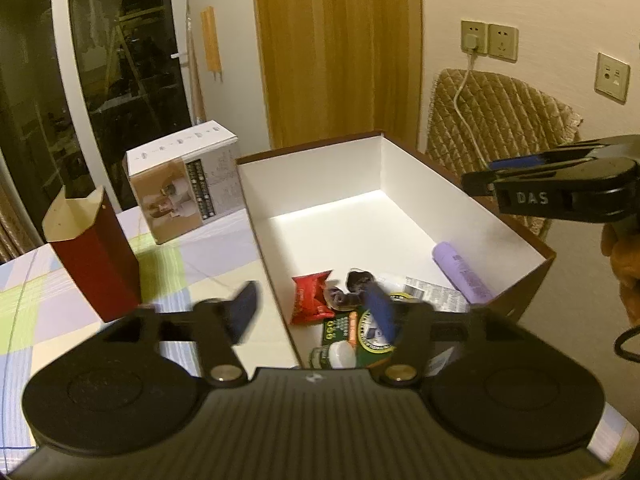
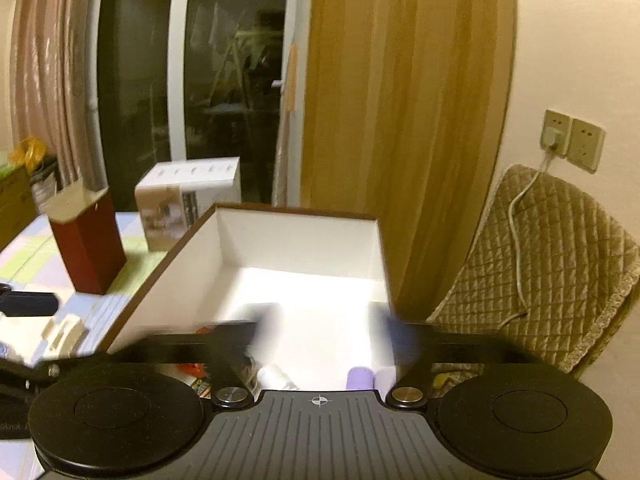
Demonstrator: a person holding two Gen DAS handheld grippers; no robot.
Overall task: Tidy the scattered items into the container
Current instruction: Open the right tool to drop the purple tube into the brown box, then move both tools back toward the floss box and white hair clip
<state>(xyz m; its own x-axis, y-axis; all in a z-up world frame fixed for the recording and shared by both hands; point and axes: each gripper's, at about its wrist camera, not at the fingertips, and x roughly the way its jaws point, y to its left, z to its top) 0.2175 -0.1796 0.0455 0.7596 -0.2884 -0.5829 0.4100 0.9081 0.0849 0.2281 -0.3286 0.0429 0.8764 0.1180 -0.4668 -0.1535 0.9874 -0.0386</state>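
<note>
- The left claw (image 1: 312, 308) is hovering wide open and empty over the near end of the container (image 1: 404, 176), apparently having nothing left to carry.
- The right claw (image 2: 332, 328) is also gaping empty above it.
- The red packet (image 1: 310, 300) and purple tube (image 1: 462, 272) are lying inside, near end.
- The red carton (image 1: 94, 256) is standing farther left on the bench (image 1: 192, 256).

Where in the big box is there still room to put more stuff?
The far half of the box is bare white floor, bordered by the back wall and both side walls. The near end is crowded: red packet, purple tube, dark wrapper and green packet.
</note>
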